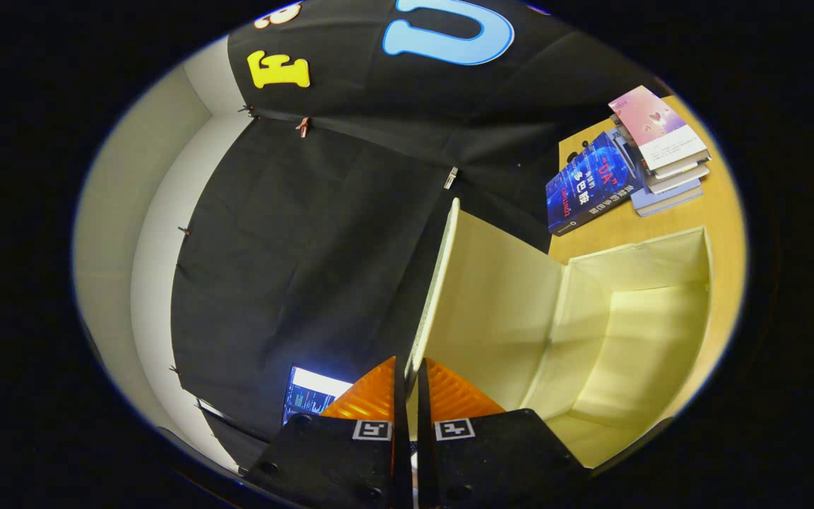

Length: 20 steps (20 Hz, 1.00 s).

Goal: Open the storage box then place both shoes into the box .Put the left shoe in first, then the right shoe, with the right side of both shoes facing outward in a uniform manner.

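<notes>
- Gripper view: fingers [410,382] nearly closed, pinching the thin edge of the storage box lid [435,283] between them; both appear to press on it, one from each side.
- Lid swung up and standing on edge, running from the fingertips away toward the black cloth wall [322,233], its pale yellow inner face turned toward the box.
- Storage box [633,318] open just beside the fingers on the right, pale yellow fabric walls and floor visible, nothing seen inside.
- Box resting on a wooden desk [721,212], hinged to the lid along its near wall.
- Beyond the box, a dark blue book [587,184] leaning against a stack of books [665,152] with a pink-covered one on top, all on the desk near the cloth wall.
- Left of the fingers and lower down, a lit screen [311,396] partly hidden behind the gripper body.
- Small clips [451,177] pinning the cloth wall; pale plain wall [131,233] past its left edge.
</notes>
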Motion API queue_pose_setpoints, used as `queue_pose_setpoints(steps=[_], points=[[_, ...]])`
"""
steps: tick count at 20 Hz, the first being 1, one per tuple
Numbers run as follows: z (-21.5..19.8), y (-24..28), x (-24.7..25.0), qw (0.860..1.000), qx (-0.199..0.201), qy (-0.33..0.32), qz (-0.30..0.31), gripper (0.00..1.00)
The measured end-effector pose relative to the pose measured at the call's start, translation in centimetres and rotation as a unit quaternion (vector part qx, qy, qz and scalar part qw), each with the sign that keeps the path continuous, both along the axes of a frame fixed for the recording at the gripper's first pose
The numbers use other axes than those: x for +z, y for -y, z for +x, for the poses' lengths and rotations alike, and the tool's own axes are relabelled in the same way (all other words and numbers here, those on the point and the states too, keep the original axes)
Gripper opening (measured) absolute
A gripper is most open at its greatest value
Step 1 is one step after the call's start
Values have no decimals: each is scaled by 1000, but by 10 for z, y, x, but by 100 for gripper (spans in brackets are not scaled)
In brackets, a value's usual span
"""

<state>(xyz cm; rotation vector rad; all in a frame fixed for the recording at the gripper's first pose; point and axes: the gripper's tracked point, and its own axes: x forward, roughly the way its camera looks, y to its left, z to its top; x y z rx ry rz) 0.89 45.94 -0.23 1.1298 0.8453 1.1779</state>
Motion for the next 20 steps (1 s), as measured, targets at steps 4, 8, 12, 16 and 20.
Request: queue_pose_setpoints(steps=[4, 8, 12, 16, 20], points=[[-11, -53, 7, 1000, 11, 3, -27, 7], [-19, -96, -1, 998, 20, -4, -54, 7], [-34, -114, -18, 994, 40, 21, -95, 26], [-52, -114, -29, 992, 56, 31, -110, 61], [-50, -86, -45, 986, 42, 68, -148, 90]])
